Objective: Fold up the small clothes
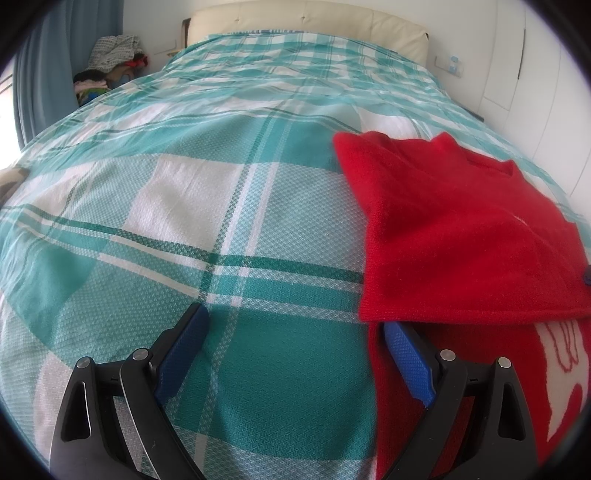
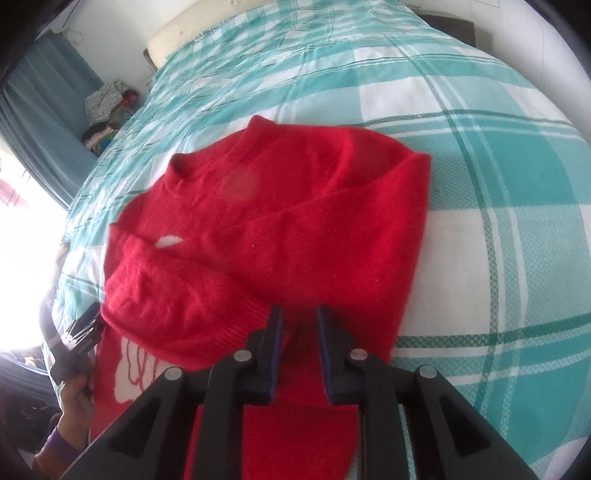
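Left wrist view: the left gripper [image 1: 293, 332] hangs low over the bed [image 1: 184, 206], its two blue-padded fingers [image 1: 183, 350] wide apart w/ nothing between them but the teal-and-white check bedcover. The right finger pad lies just at the left edge of the red sweater [image 1: 461, 236], under the overhang of the folded part; if it touches the cloth I cannot tell. The sweater lies on the right side of the bed, partly folded: a red layer is turned over on top, and below it, at the lower right, a part w/ white pattern [image 1: 565, 354] shows. At the far end is the cream headboard [image 1: 306, 22], in the left corner a pile of clothes [image 1: 110, 62] beside a blue curtain [image 1: 44, 66].

Right wrist view: the right gripper [image 2: 299, 325] is over the near part of the sweater [image 2: 295, 229], fingers close together w/ only a narrow gap. Red cloth is seen in that gap, but if they really pinch it I cannot tell. One sleeve [image 2: 177, 291] is folded across the body toward the left; the neck opening points to the far end of the bed. At the left edge the other gripper's [image 2: 83, 330] tip is just beside the sleeve cuff, w/ the person's hand [image 2: 74, 402] below it.
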{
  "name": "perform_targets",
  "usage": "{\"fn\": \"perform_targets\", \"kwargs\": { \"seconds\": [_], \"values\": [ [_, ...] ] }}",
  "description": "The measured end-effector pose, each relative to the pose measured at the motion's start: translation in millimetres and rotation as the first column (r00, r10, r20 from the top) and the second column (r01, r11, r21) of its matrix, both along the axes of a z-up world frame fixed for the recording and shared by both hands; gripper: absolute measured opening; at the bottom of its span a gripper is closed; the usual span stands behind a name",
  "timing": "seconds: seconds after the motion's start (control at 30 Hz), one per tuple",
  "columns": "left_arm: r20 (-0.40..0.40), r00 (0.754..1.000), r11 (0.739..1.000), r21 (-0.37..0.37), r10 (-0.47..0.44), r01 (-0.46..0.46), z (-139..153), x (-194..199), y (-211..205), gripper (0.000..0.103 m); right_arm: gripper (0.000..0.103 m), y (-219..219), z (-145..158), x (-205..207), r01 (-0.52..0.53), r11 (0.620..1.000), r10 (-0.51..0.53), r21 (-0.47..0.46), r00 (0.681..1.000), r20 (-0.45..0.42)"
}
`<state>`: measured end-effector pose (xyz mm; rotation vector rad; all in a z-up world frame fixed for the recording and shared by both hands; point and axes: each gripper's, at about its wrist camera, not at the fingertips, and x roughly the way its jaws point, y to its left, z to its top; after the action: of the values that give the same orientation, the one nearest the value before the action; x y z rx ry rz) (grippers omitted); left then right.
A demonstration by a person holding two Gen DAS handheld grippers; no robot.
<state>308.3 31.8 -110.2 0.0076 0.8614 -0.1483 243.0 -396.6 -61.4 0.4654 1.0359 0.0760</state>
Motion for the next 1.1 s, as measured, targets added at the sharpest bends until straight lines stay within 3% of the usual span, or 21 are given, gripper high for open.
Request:
{"fn": "perform_targets", "kwargs": {
  "seconds": [0.1,0.27,0.33,0.43,0.5,0.6,0.67,0.73,0.87,0.97,1.03,1.1],
  "values": [
    [0.0,1.0,1.0,-0.001,0.0,0.0,0,0,0,0.095,0.027,-12,9,-13,0.048,0.995,-0.052,0.089,0.998,0.042],
    [0.0,1.0,1.0,0.0,0.0,0.0,0,0,0,0.095,0.027,18,20,-9,-0.091,0.982,0.084,0.164,0.995,0.05],
    [0.0,1.0,1.0,0.001,0.001,-0.001,0,0,0,0.095,0.027,38,12,-8,-0.15,0.979,0.15,0.135,0.989,0.016],
    [0.0,1.0,1.0,0.002,0.001,-0.001,1,0,0,0.095,0.027,55,-8,-17,-0.191,0.982,0.191,0.009,0.98,-0.048],
    [0.001,1.0,1.0,0.004,0.004,-0.004,1,0,-1,0.097,0.027,54,-9,-29,-0.183,0.983,0.183,-0.014,0.983,-0.023],
    [0.0,1.0,1.0,0.0,0.007,-0.007,1,1,0,0.099,0.039,45,6,-60,-0.141,0.987,0.145,-0.073,0.988,0.049],
    [0.001,1.0,1.0,-0.002,0.009,-0.009,1,2,0,0.1,0.059,42,18,-85,-0.111,0.986,0.126,-0.127,0.985,0.115],
    [0.001,1.0,1.0,-0.005,0.009,-0.009,1,2,0,0.101,0.065,37,27,-111,-0.061,0.981,0.094,-0.187,0.98,0.176],
    [0.01,1.0,1.0,-0.015,0.013,-0.013,4,-1,2,0.101,0.067,20,32,-161,0.103,0.965,-0.03,-0.242,0.958,0.287],
    [0.012,1.0,0.996,-0.09,0.014,-0.013,19,-8,17,0.101,0.069,7,29,-193,0.237,0.932,-0.125,-0.275,0.921,0.37],
    [0.034,0.999,0.991,-0.129,0.028,-0.023,34,-17,32,0.101,0.072,-4,27,-207,0.311,0.91,-0.196,-0.273,0.905,0.378],
    [0.048,0.996,0.993,-0.099,0.074,-0.069,46,-21,45,0.101,0.073,-17,29,-209,0.341,0.913,-0.24,-0.225,0.893,0.38]
  ]
}}
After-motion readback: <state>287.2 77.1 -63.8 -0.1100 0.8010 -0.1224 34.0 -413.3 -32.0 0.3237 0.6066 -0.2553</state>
